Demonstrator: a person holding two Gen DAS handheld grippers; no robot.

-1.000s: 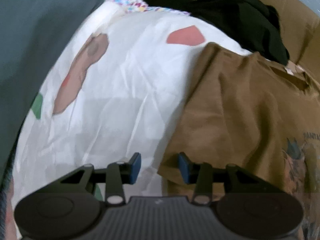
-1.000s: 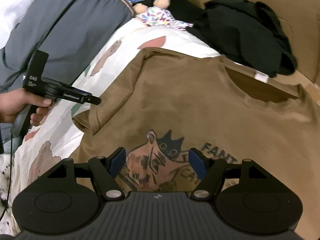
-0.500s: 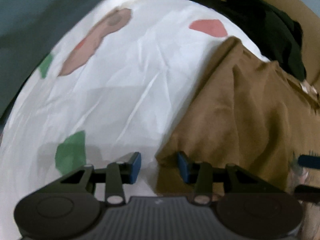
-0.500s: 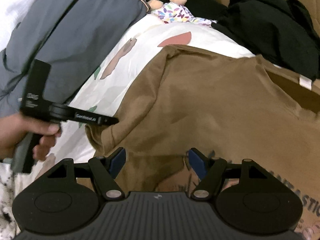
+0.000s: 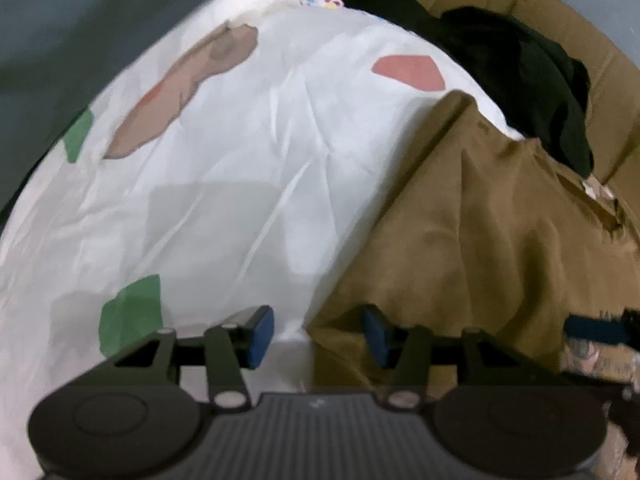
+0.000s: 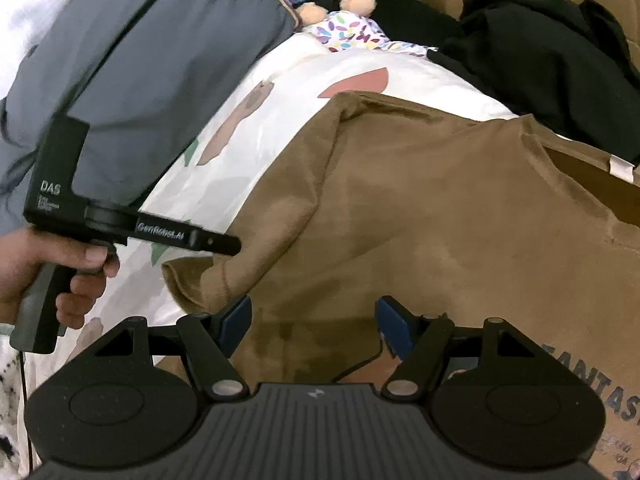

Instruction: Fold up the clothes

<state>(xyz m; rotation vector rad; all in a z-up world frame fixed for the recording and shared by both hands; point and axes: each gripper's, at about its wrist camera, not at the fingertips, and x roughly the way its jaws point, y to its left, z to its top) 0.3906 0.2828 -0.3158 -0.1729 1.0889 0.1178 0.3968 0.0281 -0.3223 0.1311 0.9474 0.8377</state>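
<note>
In the right wrist view, a hand [image 6: 48, 276] at the left edge holds the left gripper [image 5: 318, 334] — its jaws stand wide, the sleeve corner of the brown T-shirt [image 6: 400, 216] between them. The shirt lies flat over the centre and right, on the white patterned sheet [image 5: 224, 184]. The right gripper [image 6: 316, 326] is wide too, over the shirt. A black garment [image 6: 540, 60] lies upper right.

"DAS" on left gripper [image 6: 224, 245] body
</note>
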